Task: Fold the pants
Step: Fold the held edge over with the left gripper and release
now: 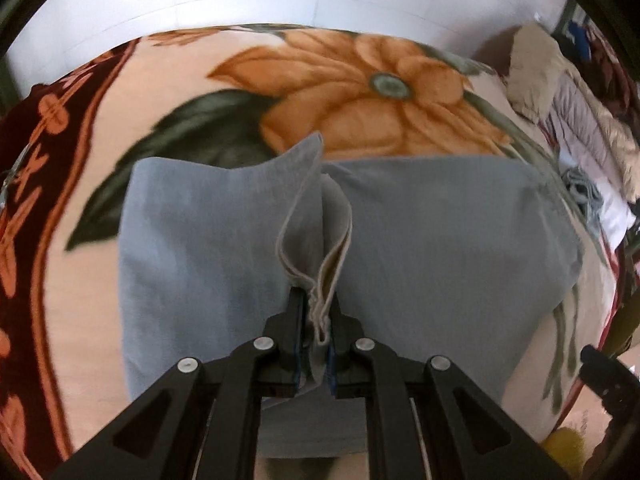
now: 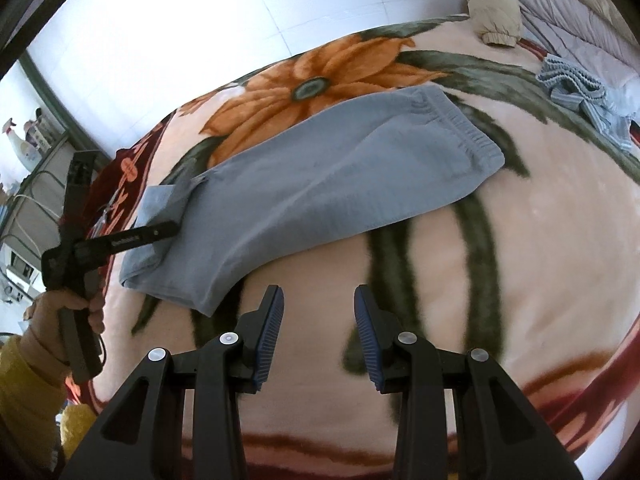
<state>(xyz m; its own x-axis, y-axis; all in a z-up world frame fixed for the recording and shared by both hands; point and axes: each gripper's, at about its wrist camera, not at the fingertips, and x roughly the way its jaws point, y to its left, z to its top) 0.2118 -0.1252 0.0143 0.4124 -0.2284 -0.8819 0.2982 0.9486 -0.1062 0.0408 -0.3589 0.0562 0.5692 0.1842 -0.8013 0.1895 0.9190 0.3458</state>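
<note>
Grey-blue pants (image 1: 440,240) lie across a floral blanket (image 1: 352,80). My left gripper (image 1: 317,312) is shut on their layered leg hems, which stand up in a loop between the pads. In the right wrist view the pants (image 2: 320,184) lie folded lengthwise with the elastic waistband (image 2: 472,136) at the right end. The left gripper (image 2: 174,227) holds their left end folded back over the legs. My right gripper (image 2: 319,320) stands open above bare blanket (image 2: 540,260), a short way in front of the pants, with nothing between its fingers.
A heap of padded jackets (image 2: 560,4) and a light blue knitted garment (image 2: 572,84) lie at the blanket's far right. A shelf with bottles (image 2: 32,136) stands at the left by the white wall. A hand with a yellow sleeve (image 2: 24,392) holds the left gripper.
</note>
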